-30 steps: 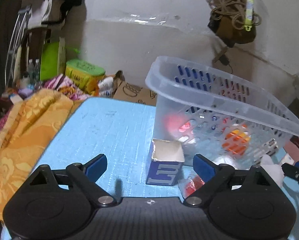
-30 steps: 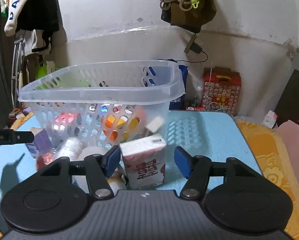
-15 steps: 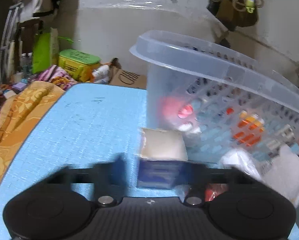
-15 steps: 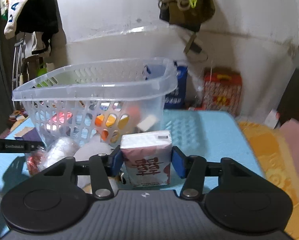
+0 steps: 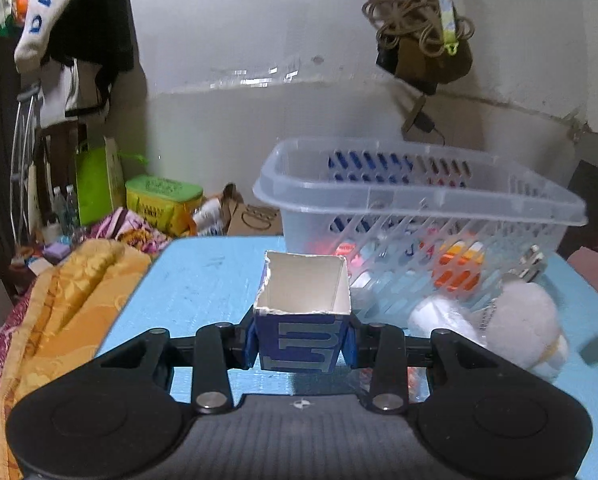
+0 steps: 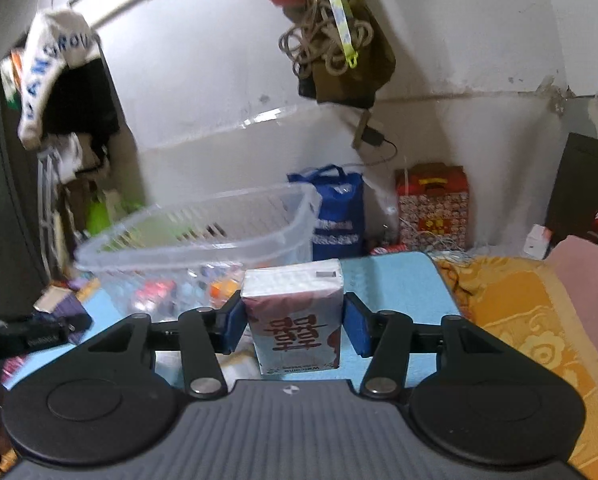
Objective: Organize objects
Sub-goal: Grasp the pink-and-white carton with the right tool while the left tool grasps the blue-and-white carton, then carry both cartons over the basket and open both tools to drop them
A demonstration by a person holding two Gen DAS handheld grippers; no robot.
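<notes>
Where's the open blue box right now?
In the left wrist view, the open blue box sits clamped in the left gripper above the blue table, just in front of the clear basket's left end.

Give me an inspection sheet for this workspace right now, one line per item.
Surface: light blue table top, partly bare.
Job's things: clear slotted basket holding small items; open-topped blue box; pink tissue pack.
Clutter: white plush toy beside the basket.
Grippers: left claw shut on the blue box; right claw shut on the tissue pack.
Cables: charger lead on the wall; rope bundle hanging.
Surroundings: orange blanket, hung clothes, blue bag.
</notes>
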